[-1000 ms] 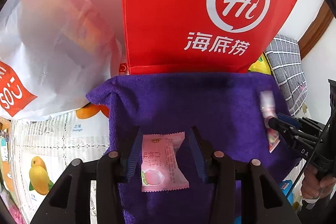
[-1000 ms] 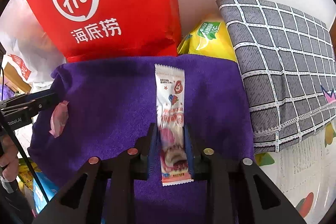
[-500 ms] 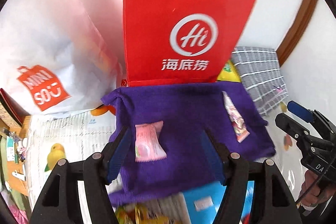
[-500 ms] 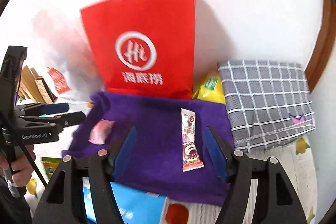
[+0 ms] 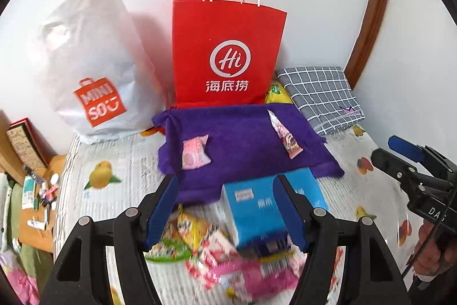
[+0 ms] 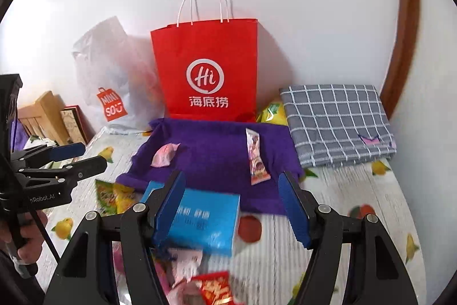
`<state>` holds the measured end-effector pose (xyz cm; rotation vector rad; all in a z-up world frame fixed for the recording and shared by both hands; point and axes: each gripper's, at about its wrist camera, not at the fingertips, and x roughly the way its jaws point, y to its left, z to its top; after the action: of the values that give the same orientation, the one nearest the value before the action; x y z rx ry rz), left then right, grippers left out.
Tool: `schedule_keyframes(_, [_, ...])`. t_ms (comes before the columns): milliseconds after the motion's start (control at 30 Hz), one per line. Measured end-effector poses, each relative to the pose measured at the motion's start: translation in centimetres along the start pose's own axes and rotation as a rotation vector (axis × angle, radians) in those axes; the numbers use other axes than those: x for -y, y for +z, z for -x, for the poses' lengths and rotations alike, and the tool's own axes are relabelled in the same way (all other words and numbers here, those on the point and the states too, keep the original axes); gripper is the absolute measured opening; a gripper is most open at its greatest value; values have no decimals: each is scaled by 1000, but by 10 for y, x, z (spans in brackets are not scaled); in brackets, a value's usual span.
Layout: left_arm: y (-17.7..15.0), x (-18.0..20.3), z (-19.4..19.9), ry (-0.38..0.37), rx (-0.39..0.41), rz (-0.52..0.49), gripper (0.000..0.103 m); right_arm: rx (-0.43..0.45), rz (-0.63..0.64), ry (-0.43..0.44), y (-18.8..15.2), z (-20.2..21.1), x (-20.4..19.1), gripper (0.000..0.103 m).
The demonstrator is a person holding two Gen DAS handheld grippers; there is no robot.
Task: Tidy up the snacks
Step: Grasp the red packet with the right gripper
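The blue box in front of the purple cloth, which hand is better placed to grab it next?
Probably left: the blue box sits between the open left gripper's fingers, while it lies off-centre toward the open right gripper's left finger.

On the towel (image 5: 242,145), the candy (image 5: 195,152) lies left of the snack bar (image 5: 284,137); a paper bag (image 5: 225,53) stands behind, a box (image 5: 254,213) in front.

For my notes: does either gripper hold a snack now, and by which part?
Nothing is held. Left gripper and right gripper are open; both snacks lie on the purple cloth.
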<state>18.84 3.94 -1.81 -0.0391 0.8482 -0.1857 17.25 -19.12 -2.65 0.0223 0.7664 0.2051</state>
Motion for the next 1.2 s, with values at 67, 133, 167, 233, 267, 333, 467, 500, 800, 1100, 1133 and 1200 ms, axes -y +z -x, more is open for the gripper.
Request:
schedule_keyframes(67, [-9, -4, 8, -4, 6, 16, 67, -13, -22, 8, -10, 9, 1, 67])
schedule_keyframes(133, [-20, -13, 18, -6, 10, 48, 67, -24, -32, 15, -20, 16, 1, 67])
schedule_keyframes(167, [-23, -15, 21, -7, 10, 58, 67, -28, -37, 23, -25, 19, 1, 67])
schedule_keyframes(233, [-32, -21, 27, -10, 10, 79, 67, -29, -44, 40, -36, 24, -1, 67])
schedule_keyframes(267, [-35, -23, 29, -10, 10, 88, 67, -34, -45, 47, -42, 24, -3, 67])
schedule_keyframes(333, [-42, -29, 32, -12, 7, 108, 67, -48, -38, 58, -50, 24, -6, 67])
schedule_keyframes(467, [-57, -40, 38, -21, -1, 145, 67, -94, -22, 79, -77, 15, -14, 67])
schedule_keyframes(500, [-60, -42, 39, -20, -3, 149, 67, -104, -21, 74, -83, 12, -14, 67])
schedule_keyframes(800, [-85, -59, 37, -17, -35, 216, 67, -257, -27, 58, -120, -38, 6, 51])
schedule_keyframes(1100, [-100, -60, 26, 2, -91, 234, 67, -346, 21, 121, -137, -71, 7, 51])
schedule_keyframes(1133, [-101, -60, 25, 2, -94, 236, 67, -357, 27, 136, -138, -75, 6, 51])
schedule_keyframes(1200, [-102, -59, 23, 2, -102, 234, 67, -369, 53, 140, -141, -82, 3, 51])
